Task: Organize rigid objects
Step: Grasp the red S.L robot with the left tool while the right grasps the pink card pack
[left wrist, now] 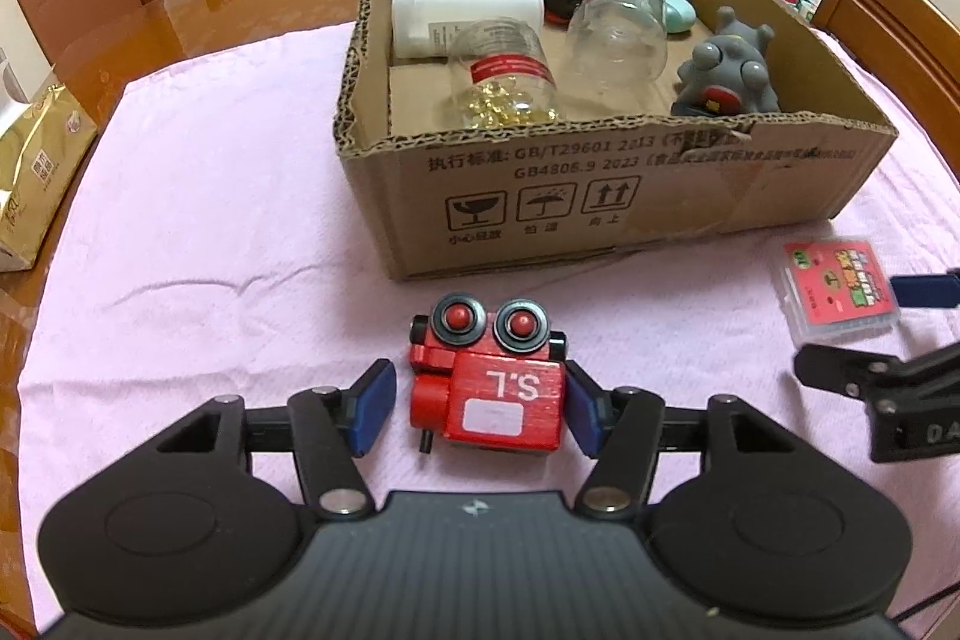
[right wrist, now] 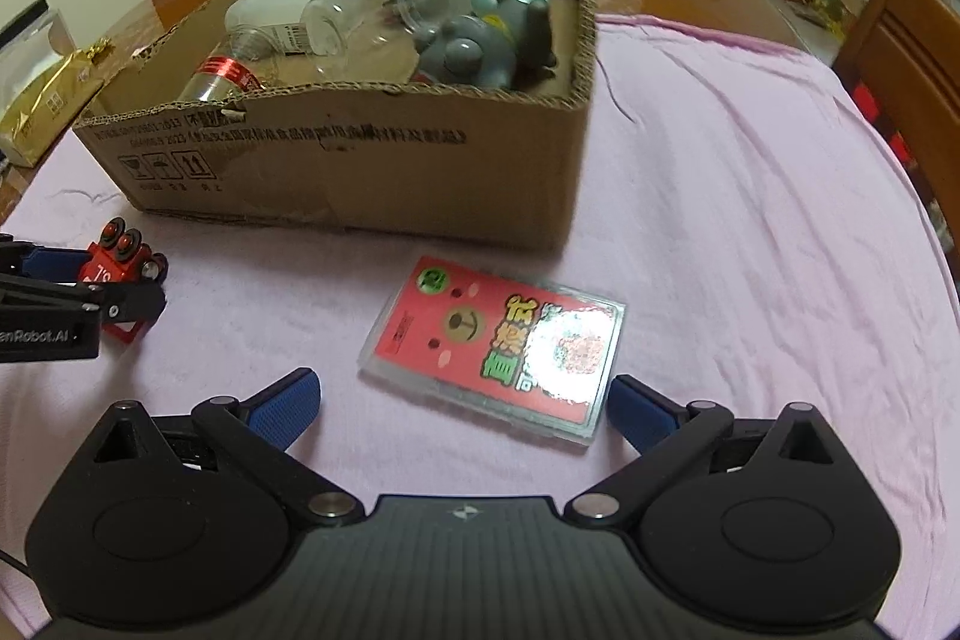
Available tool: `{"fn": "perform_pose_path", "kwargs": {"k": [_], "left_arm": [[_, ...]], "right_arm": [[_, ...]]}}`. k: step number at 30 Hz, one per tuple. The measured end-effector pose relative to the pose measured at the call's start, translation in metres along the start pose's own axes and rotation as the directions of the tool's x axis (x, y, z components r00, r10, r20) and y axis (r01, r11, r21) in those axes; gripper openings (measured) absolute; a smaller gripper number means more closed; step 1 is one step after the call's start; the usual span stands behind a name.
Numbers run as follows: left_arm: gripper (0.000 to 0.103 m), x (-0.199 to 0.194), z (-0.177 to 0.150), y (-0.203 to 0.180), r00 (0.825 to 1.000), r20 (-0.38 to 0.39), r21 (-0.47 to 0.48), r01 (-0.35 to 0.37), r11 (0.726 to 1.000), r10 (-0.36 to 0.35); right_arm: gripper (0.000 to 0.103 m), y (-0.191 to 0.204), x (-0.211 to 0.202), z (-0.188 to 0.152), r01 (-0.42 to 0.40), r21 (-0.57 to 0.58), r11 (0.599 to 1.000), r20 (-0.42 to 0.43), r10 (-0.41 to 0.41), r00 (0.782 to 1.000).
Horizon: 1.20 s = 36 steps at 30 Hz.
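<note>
Cardboard box [left wrist: 600, 184] with jars and a grey toy stands behind the red toy robot [left wrist: 489, 382] on pink cloth [left wrist: 210, 220]; the left gripper [left wrist: 480, 403] straddles it, left pad apart. Right wrist view: the right gripper [right wrist: 462, 403] gapes around a red card case [right wrist: 498, 346].

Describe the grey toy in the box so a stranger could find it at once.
Start at the cardboard box on the pink cloth. The grey toy sits in the box's front corner, beside the clear empty jar. It alone there is grey and knobbly, with rounded bumps.
</note>
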State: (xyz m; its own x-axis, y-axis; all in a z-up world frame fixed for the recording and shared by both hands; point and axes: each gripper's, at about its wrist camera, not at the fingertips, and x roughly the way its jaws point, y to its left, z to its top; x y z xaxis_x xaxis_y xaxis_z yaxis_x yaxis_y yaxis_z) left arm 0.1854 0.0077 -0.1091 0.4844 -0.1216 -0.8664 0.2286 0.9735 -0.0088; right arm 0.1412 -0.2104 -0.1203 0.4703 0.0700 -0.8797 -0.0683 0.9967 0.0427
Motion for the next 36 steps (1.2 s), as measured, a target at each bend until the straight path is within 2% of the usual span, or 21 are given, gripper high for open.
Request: {"fn": "perform_pose_path", "kwargs": {"k": [7, 12, 18, 21, 25, 32, 34, 36], "left_arm": [[0.07, 0.002, 0.002, -0.001, 1.0, 0.0, 0.001, 0.009, 1.0, -0.009], [0.071, 0.003, 0.002, -0.003, 1.0, 0.012, 0.004, 0.017, 1.0, -0.017], [0.071, 0.004, 0.003, -0.003, 0.999, 0.016, 0.034, 0.037, 0.999, -0.038], [0.07, 0.004, 0.005, -0.002, 0.998, 0.014, 0.059, 0.058, 0.997, -0.059], [0.063, 0.004, 0.007, -0.002, 0.998, 0.008, 0.088, 0.069, 0.994, -0.07], [0.062, 0.004, 0.007, -0.001, 0.997, 0.001, 0.114, 0.075, 0.991, -0.075], [0.055, 0.003, 0.007, 0.0, 0.997, 0.002, 0.119, 0.076, 0.99, -0.076], [0.055, 0.003, 0.008, 0.0, 0.996, -0.009, 0.128, 0.087, 0.988, -0.086]], "right_arm": [[0.103, 0.012, 0.01, 0.01, 0.024, -0.053, 0.998, 0.015, -0.023, 1.0], [0.102, 0.016, 0.015, 0.015, 0.05, -0.059, 0.997, 0.024, -0.048, 0.999], [0.095, 0.017, 0.018, 0.021, 0.073, -0.054, 0.996, 0.034, -0.071, 0.997], [0.095, 0.016, 0.018, 0.021, 0.074, -0.052, 0.996, 0.032, -0.072, 0.997], [0.095, 0.016, 0.018, 0.021, 0.075, -0.047, 0.996, 0.031, -0.073, 0.997], [0.095, 0.016, 0.02, 0.025, 0.078, -0.038, 0.996, 0.006, -0.077, 0.997], [0.094, 0.017, 0.019, 0.026, 0.081, -0.036, 0.996, 0.003, -0.081, 0.997], [0.094, 0.017, 0.019, 0.026, 0.08, -0.035, 0.996, 0.0, -0.08, 0.997]]}}
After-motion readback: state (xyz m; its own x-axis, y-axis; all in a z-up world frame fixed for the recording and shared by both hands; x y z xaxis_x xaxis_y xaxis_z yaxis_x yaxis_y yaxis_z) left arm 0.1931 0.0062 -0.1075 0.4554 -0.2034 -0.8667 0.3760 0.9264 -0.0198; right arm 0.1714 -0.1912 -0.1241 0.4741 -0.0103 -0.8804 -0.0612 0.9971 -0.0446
